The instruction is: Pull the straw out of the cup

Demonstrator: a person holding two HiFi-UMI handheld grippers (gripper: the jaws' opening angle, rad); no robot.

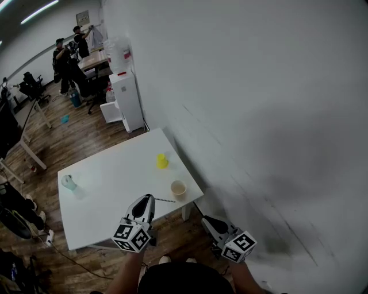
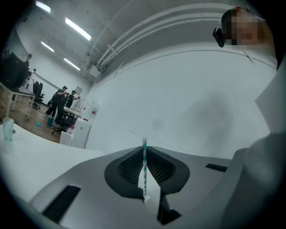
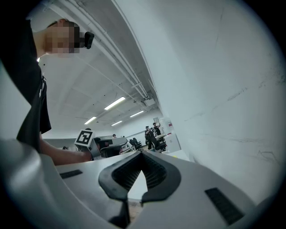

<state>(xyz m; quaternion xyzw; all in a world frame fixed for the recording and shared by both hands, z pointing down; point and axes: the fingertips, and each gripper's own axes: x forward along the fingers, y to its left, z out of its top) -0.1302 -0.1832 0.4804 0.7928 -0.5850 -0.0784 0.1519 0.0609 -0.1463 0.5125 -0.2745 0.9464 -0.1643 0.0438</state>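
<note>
A plain white wall [image 1: 259, 86] bounds the right side, with a white table [image 1: 109, 201] against it on a wood-plank floor [image 1: 80, 135], a white cabinet [image 1: 129, 100] beyond, and desks [image 1: 95, 59], an office chair [image 1: 31, 86] and lit ceiling strip lights [image 1: 39, 11] at the far end.

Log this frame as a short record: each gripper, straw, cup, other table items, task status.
left gripper: shut on the straw, over the table's near edge
right gripper: shut, empty, off the table's near side
straw: roughly level, free end toward the cup, not inside it
cup: upright near the table's right corner
other items: yellow object by the wall; clear cup at the left edge
task status: straw appears already out
</note>
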